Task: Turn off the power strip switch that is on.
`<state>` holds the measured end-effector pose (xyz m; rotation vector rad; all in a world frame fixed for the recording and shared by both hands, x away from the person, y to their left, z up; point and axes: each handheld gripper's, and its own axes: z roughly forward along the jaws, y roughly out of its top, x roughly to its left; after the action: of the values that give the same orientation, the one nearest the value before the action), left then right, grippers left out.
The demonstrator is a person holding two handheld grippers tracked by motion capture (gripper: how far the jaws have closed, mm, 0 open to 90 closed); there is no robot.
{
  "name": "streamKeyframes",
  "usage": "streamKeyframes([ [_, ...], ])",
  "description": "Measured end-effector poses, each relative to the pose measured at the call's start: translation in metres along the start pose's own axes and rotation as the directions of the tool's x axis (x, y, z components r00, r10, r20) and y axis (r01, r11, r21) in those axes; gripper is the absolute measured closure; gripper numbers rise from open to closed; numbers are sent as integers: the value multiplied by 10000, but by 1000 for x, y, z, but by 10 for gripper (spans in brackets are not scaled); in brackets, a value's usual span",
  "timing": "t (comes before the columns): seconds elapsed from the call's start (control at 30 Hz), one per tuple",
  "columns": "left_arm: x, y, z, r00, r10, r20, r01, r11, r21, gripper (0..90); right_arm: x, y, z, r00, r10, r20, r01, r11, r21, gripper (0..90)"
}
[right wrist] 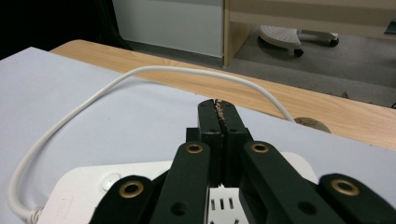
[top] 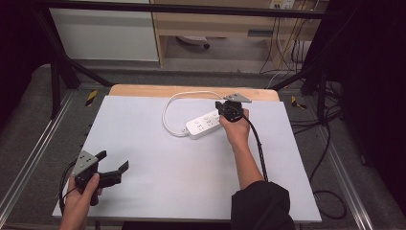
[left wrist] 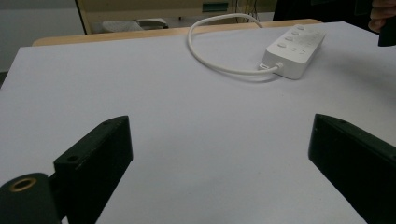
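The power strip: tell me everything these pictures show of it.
The power strip is a white, plastic-looking bar with rounded corners, lying flat and slantwise on the pale sheet toward the table's far side. Its top carries socket slots and round buttons. A white cable leaves its near-left end and loops toward the far wooden edge. The right gripper, fingers closed together, sits over its right end; actual contact cannot be told.

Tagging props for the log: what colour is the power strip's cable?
White, same as the power strip. The cable shows best in the left gripper view.
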<state>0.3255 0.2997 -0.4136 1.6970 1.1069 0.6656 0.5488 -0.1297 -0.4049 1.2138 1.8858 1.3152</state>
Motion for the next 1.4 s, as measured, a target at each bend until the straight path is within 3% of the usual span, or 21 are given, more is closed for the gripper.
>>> streamKeyframes([
  [1.0,0,1,1,10000,-90,40,90,9999,-73,58,20,-21,24,9990,-365,-238,383,9962,783,900],
  [1.4,1,1,0,9999,-109,71,110,9999,-50,59,25,-30,34,9994,-299,-166,315,9940,1045,900],
])
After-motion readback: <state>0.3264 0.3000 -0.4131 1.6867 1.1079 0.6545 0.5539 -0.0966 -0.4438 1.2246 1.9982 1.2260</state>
